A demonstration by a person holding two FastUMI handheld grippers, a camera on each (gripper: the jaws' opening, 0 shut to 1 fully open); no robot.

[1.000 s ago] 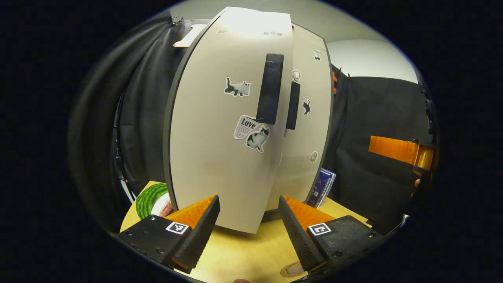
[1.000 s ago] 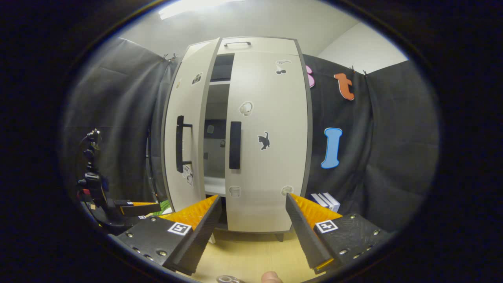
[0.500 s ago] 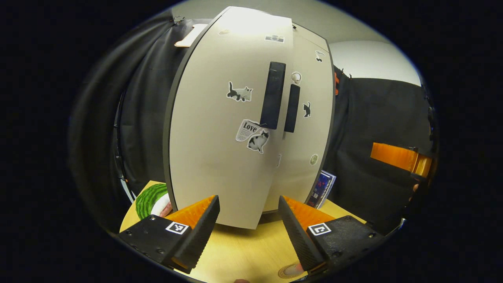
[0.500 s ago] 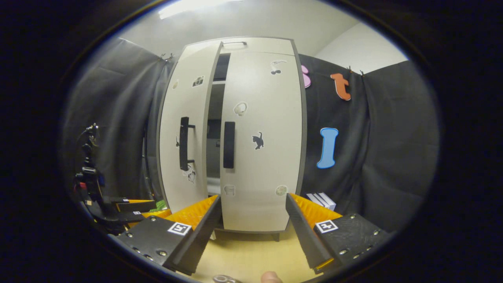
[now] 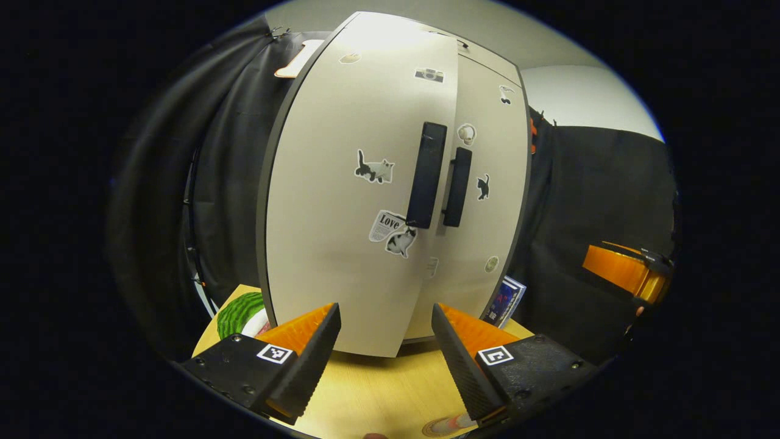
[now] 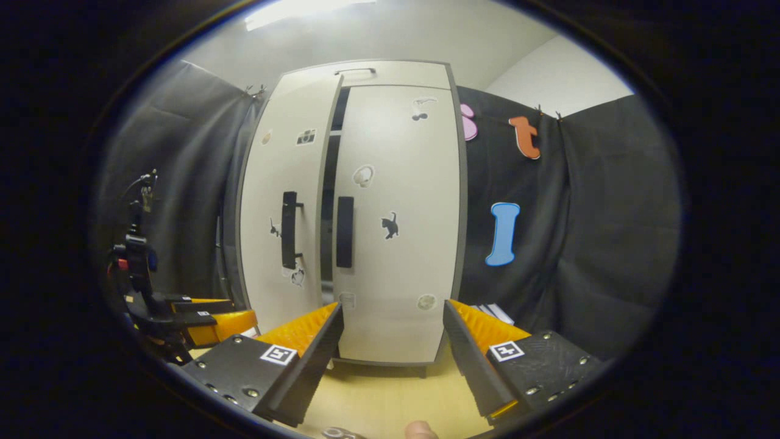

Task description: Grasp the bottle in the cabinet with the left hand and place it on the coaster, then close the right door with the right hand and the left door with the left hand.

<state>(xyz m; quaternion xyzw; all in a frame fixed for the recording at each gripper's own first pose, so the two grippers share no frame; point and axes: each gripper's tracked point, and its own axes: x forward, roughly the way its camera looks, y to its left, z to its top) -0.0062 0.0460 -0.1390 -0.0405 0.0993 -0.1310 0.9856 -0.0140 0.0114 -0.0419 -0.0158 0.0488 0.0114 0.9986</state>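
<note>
The white cabinet's left door (image 5: 341,231) stands slightly ajar, its black handle (image 5: 426,174) close beside the right door's handle (image 5: 457,186). In the right gripper view a narrow dark gap (image 6: 329,201) remains between the left door (image 6: 274,244) and the shut right door (image 6: 396,231). My left gripper (image 5: 386,353) is open, low in front of the left door's bottom edge; contact cannot be told. My right gripper (image 6: 393,360) is open and held back from the cabinet. A round coaster (image 5: 443,425) with something on it peeks out at the bottom edge.
The cabinet stands on a wooden table (image 5: 378,390). A green striped object (image 5: 239,312) lies left of it, and a stack of books (image 5: 506,299) leans at its right side. My left gripper (image 6: 201,317) sits at the left and my right gripper (image 5: 621,271) at the far right.
The left door has swung further toward the cabinet, and the gap to the right door has narrowed. The left gripper followed it in. The right gripper drifted slightly.
</note>
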